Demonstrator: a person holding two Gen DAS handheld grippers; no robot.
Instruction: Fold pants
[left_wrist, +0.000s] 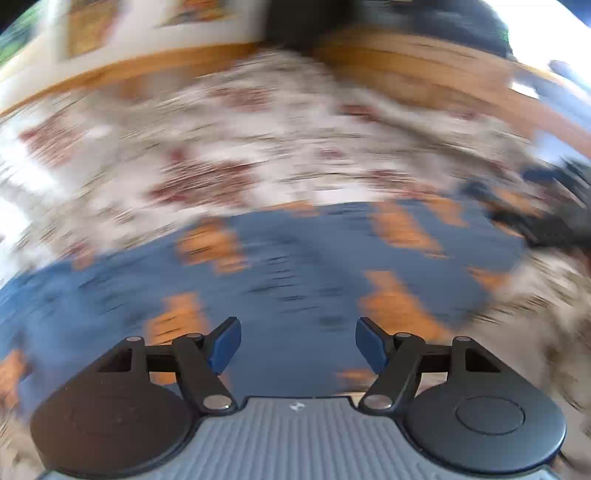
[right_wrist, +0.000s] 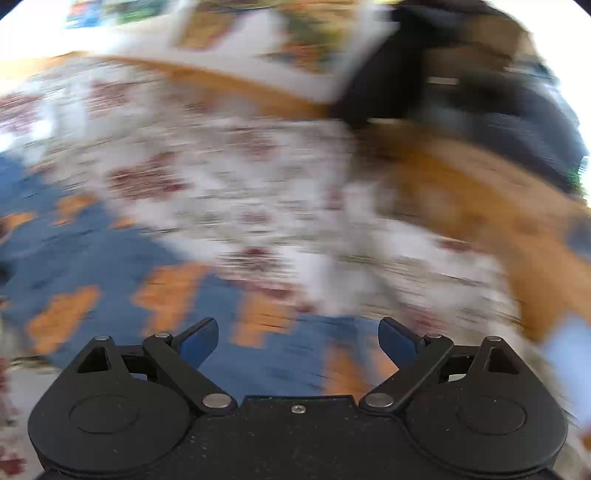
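Note:
Both views are heavily smeared by motion. The pants (left_wrist: 295, 266) are blue cloth with orange patches, lying flat on a floral bedspread (left_wrist: 207, 155). My left gripper (left_wrist: 298, 347) hovers over the blue cloth, open, with nothing between its blue pads. In the right wrist view the pants (right_wrist: 110, 266) fill the lower left, reaching under my right gripper (right_wrist: 298, 343), which is open and holds nothing. Whether either gripper touches the cloth cannot be told.
The floral bedspread (right_wrist: 277, 192) covers a bed with an orange wooden frame (left_wrist: 424, 70) (right_wrist: 480, 192) at the far side. A dark blurred shape (left_wrist: 546, 206) sits at the right of the left wrist view. Another dark mass (right_wrist: 461, 81) lies beyond the bed.

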